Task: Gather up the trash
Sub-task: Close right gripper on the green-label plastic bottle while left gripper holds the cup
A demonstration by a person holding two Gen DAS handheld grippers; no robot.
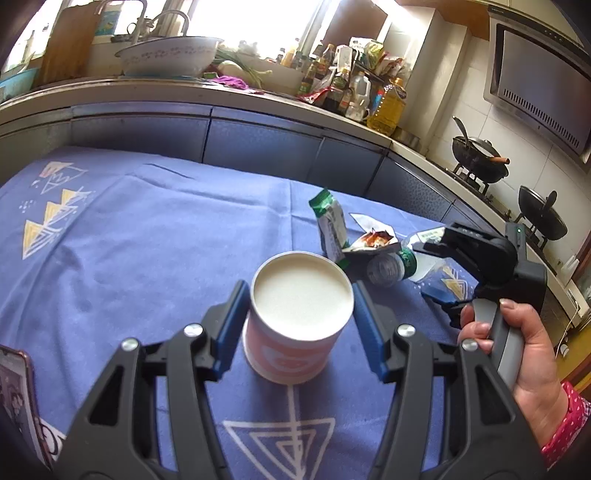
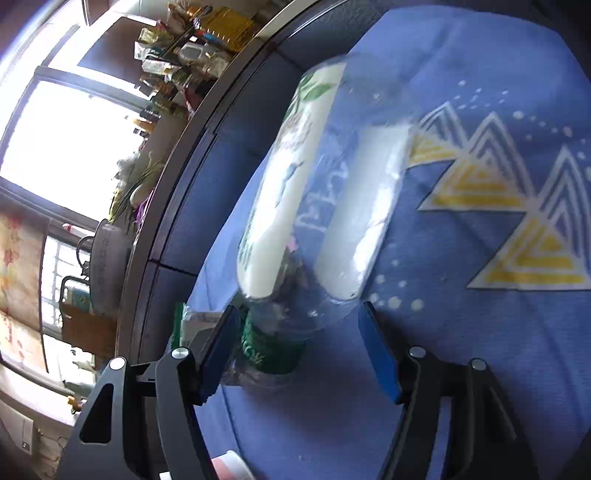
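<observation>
Cup [image 1: 295,317] (pink, empty) stands between open left gripper [image 1: 301,317] pads; right gripper [image 2: 301,347], open, straddles empty lying bottle [image 2: 295,206].

A blue tablecloth [image 1: 147,229] printed with white and yellow triangles covers the table, seen from the left wrist camera. At nine o'clock on the far kitchen counter, a wide white enamel basin [image 1: 170,55] with a small floral pattern sits beneath a curved metal tap [image 1: 173,18]. Toward one o'clock, a crowd of sauce bottles [image 1: 328,70] stands beside a large yellow plastic jug of cooking oil [image 1: 388,107]. At three o'clock, two black woks [image 1: 480,158] rest on the gas stove under a steel range hood [image 1: 535,81]. A smartphone in a dark case [image 1: 18,398] lies at eight o'clock on the cloth.
</observation>
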